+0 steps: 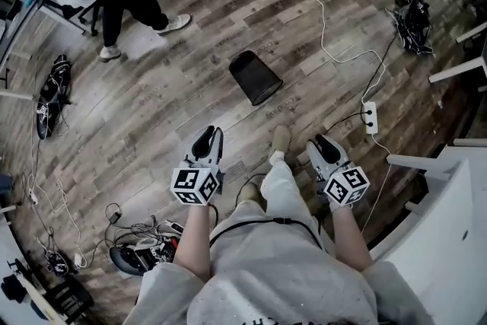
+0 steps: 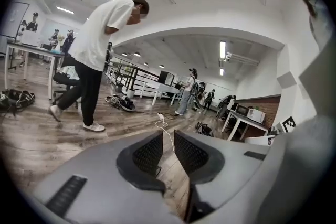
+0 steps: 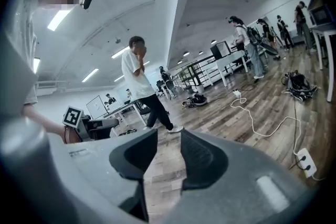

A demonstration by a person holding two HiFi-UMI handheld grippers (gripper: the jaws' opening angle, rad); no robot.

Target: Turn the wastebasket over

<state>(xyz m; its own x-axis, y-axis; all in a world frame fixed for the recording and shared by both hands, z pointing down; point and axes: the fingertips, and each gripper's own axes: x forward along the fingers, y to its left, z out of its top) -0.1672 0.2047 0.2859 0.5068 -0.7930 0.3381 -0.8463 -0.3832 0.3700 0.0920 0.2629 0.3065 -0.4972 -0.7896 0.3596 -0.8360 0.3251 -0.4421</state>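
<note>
Short of the wastebasket (image 1: 256, 77), the left gripper (image 1: 207, 141) is hanging narrowly parted, the right gripper (image 1: 325, 148) wider, both empty; reaching it seems next.

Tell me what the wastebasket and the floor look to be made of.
Wastebasket: matte black with no glints; plastic or fine metal mesh, too small to tell which. Floor: grey-brown planks with visible grain and seams and a faint sheen; wood or wood-look laminate.

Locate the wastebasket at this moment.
Head view, centre: the wastebasket is on the wood floor beyond the left gripper and right gripper, left of the white cable.
</note>
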